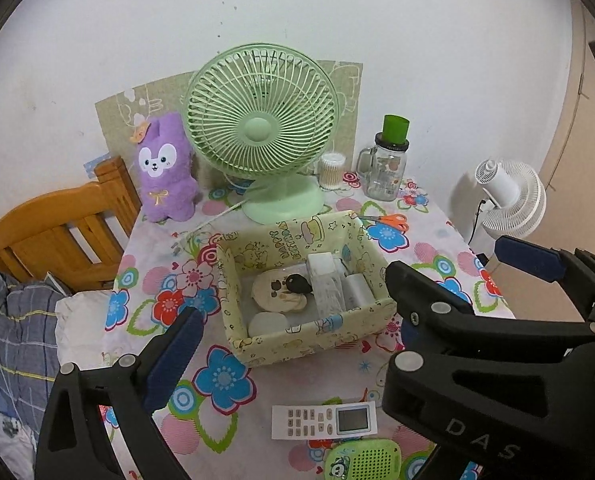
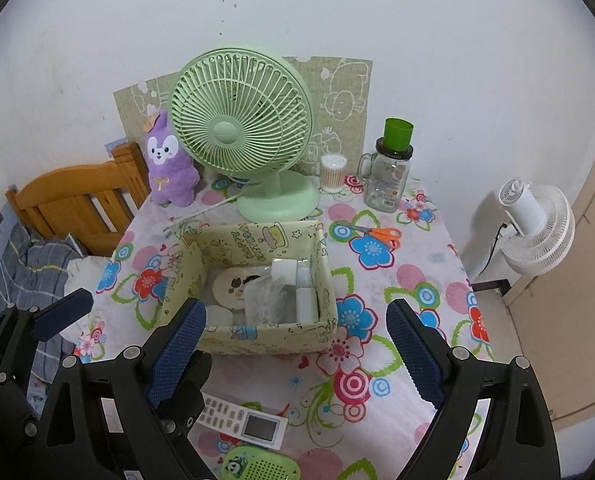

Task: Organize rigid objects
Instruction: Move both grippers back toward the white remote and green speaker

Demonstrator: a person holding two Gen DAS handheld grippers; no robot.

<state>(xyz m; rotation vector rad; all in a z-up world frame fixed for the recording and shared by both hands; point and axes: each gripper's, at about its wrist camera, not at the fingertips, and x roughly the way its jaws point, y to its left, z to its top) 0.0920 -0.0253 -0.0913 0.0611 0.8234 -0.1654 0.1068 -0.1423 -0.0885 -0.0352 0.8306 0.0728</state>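
A yellow patterned storage box (image 1: 257, 344) (image 2: 233, 338) sits mid-table and holds white cases, a round cream tin and a black item. A white remote control (image 1: 323, 420) (image 2: 243, 422) lies on the floral tablecloth near the front edge, with a green speaker-like gadget (image 1: 361, 460) (image 2: 259, 464) just in front of it. My left gripper (image 1: 285, 356) is open and empty, hovering above the box's front and the remote. My right gripper (image 2: 301, 356) is open and empty, just right of the box front. The right gripper's arm shows at the right of the left wrist view (image 1: 537, 256).
A green desk fan (image 1: 261, 132) (image 2: 241, 132), purple plush (image 1: 165, 172) (image 2: 169, 168), cotton-swab jar (image 1: 331, 170), glass mug with a green cup (image 1: 387, 168) (image 2: 389, 172) and orange scissors (image 1: 389, 220) (image 2: 381, 234) stand behind the box. A wooden bed frame (image 1: 57, 236) is left, a white fan (image 2: 537, 228) right.
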